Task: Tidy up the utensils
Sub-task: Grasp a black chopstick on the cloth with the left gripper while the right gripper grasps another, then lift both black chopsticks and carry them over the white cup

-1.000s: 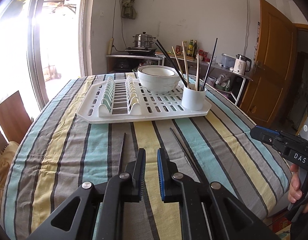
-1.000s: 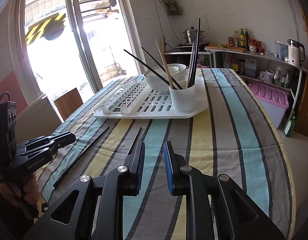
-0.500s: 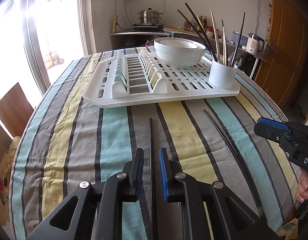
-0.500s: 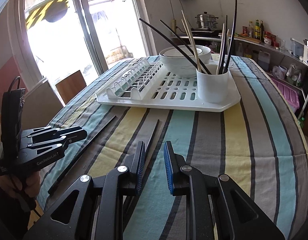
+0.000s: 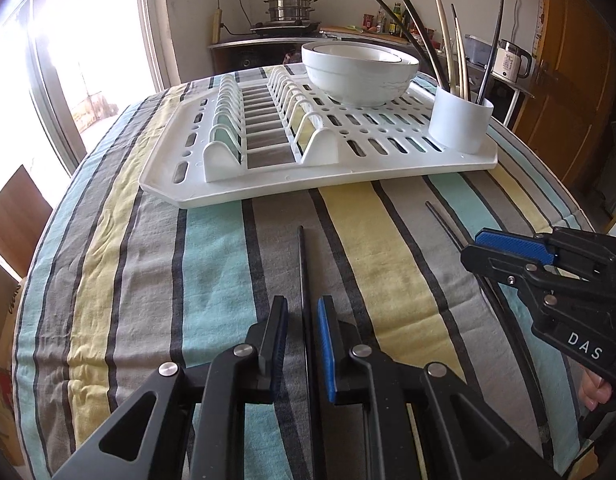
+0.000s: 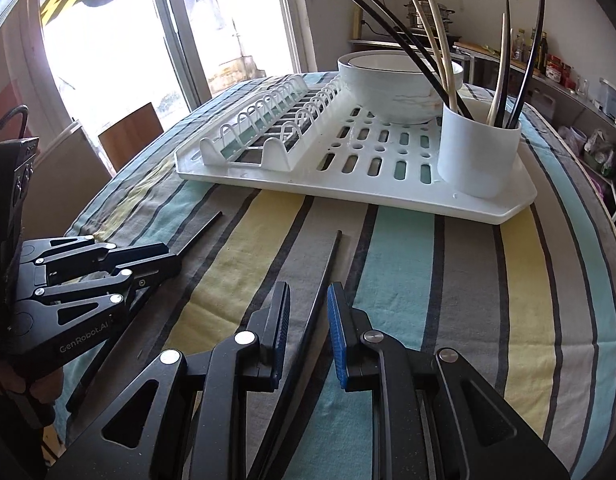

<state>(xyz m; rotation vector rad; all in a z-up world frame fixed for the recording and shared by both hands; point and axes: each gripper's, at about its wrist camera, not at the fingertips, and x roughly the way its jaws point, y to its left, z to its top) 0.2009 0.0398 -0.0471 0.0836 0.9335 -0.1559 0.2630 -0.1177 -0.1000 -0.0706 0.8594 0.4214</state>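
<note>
Both claws are narrowly parted: left claw (image 5: 302, 334) and right claw (image 6: 308, 330) each straddle a flat black chopstick (image 5: 304, 276), ungripped. Slippage on the tabletop (image 5: 388, 264) is judged likely; the holder cup (image 6: 478, 152) at one o'clock could be tipped.

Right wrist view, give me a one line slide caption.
Right gripper jaws open astride a black chopstick on the striped tablecloth, drying rack beyond.

Steel steamer pot (image 5: 293, 5) on a far counter; white kettle (image 5: 512, 65) beside a wooden door (image 5: 568, 80)
</note>
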